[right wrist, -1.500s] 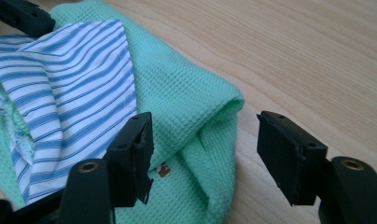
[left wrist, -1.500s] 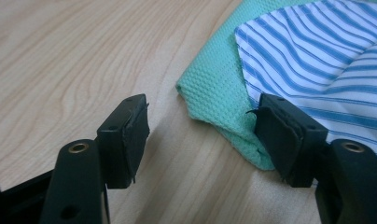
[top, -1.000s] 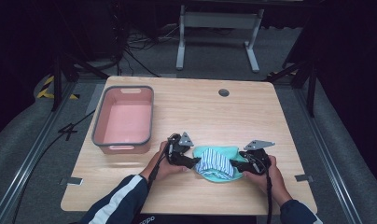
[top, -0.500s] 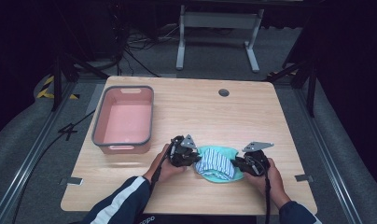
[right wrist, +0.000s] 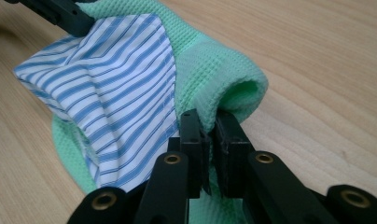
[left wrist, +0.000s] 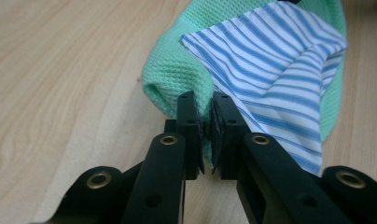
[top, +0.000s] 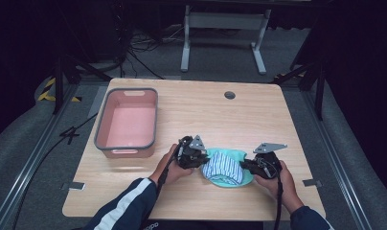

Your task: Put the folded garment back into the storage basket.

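green waffle cloth (left wrist: 170, 77) with a striped cloth (left wrist: 275, 70) on top lies between both claws, left claw (left wrist: 204, 105) and right claw (right wrist: 206, 122) each clamped on an edge; uneven pulling could slide the striped layer off onto the worktop (top: 258, 110).

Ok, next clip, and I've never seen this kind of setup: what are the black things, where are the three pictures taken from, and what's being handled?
There is no robot here. A person sits at a wooden table and holds a hand-operated pair of tongs in each hand. The high view looks down from above: the left tongs and the right tongs sit at opposite ends of a green waffle cloth with a blue-striped cloth lying on it. The other two pictures come from small cameras riding on the tongs, looking along their black jaws. In the left gripper view the jaws are pinched on the green cloth's rolled edge; the right gripper view shows the same at the other end. To the left stands a pink bin with a grey rim, with nothing visible in it.
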Demonstrator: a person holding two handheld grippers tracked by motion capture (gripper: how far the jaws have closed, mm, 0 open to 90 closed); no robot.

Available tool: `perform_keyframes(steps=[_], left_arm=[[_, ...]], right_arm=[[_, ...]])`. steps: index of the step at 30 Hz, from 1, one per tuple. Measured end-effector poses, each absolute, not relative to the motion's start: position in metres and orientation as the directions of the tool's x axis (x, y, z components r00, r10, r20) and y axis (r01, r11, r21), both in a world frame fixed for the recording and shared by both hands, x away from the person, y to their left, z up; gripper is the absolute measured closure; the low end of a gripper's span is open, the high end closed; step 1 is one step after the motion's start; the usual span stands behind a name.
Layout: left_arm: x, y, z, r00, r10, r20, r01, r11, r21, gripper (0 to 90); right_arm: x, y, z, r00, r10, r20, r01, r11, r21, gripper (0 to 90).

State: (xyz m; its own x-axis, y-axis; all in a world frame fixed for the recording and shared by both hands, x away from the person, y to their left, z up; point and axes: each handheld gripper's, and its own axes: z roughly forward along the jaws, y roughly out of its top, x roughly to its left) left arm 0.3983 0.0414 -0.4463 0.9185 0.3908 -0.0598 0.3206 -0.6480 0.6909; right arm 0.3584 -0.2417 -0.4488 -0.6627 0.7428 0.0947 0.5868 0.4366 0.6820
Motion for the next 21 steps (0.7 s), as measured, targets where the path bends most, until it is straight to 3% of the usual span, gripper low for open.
perform_keyframes(steps=[9, 21], left_arm=[[0.398, 0.035, -0.419, 0.928, 0.372, 0.003, 0.267, -0.673, 0.689, 83.5], [0.404, 0.050, -0.392, 0.916, 0.402, 0.007, 0.276, -0.642, 0.715, 83.6]], right_arm=[[0.359, -0.235, -0.422, -0.700, 0.711, 0.061, 0.531, 0.462, 0.710, 83.0], [0.365, -0.227, -0.393, -0.704, 0.710, 0.030, 0.498, 0.463, 0.733, 82.9]])
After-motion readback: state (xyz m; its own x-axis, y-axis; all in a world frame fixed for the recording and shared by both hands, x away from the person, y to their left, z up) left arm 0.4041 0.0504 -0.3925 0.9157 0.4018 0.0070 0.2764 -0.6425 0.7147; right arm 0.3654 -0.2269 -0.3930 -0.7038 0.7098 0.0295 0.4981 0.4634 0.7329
